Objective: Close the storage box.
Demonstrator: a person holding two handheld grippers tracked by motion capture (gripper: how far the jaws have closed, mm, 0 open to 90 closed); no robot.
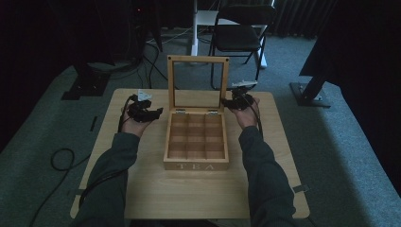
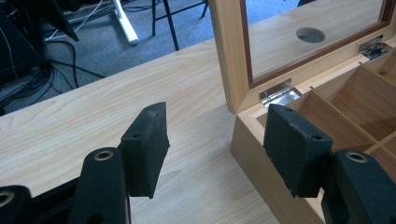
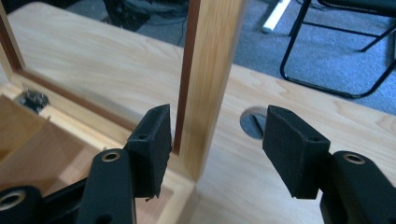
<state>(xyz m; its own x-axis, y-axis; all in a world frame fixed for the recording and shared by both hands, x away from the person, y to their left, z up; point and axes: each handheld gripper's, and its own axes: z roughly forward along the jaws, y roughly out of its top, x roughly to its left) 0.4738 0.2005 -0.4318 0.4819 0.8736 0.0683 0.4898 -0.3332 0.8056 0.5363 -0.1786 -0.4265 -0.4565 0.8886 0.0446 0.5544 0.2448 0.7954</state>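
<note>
A wooden tea box [image 1: 196,150] sits in the middle of the table [image 1: 142,189], its word TEA on the near wall and its nine compartments bare. Its glass-paned lid [image 1: 198,60] stands upright at the far edge, hinged to the box's far wall. The left gripper [image 1: 152,113] is held just left of the box near its far left corner, apart from it; in the left gripper view its jaws stand wide apart with nothing between them, one pad over the table and the other over the box's corner by a metal hinge [image 2: 279,93]. The right gripper [image 1: 235,100] is at the lid's right side; in the right gripper view the lid's right frame post [image 3: 205,84] rises between the jaws, close to the left pad [image 3: 152,147], while the right pad stands well clear of it, so the jaws are parted and not pressing on the wood. A round hole [image 3: 252,122] in the table shows behind that post. On the floor beyond the table stands a black folding chair [image 1: 241,33].
</note>
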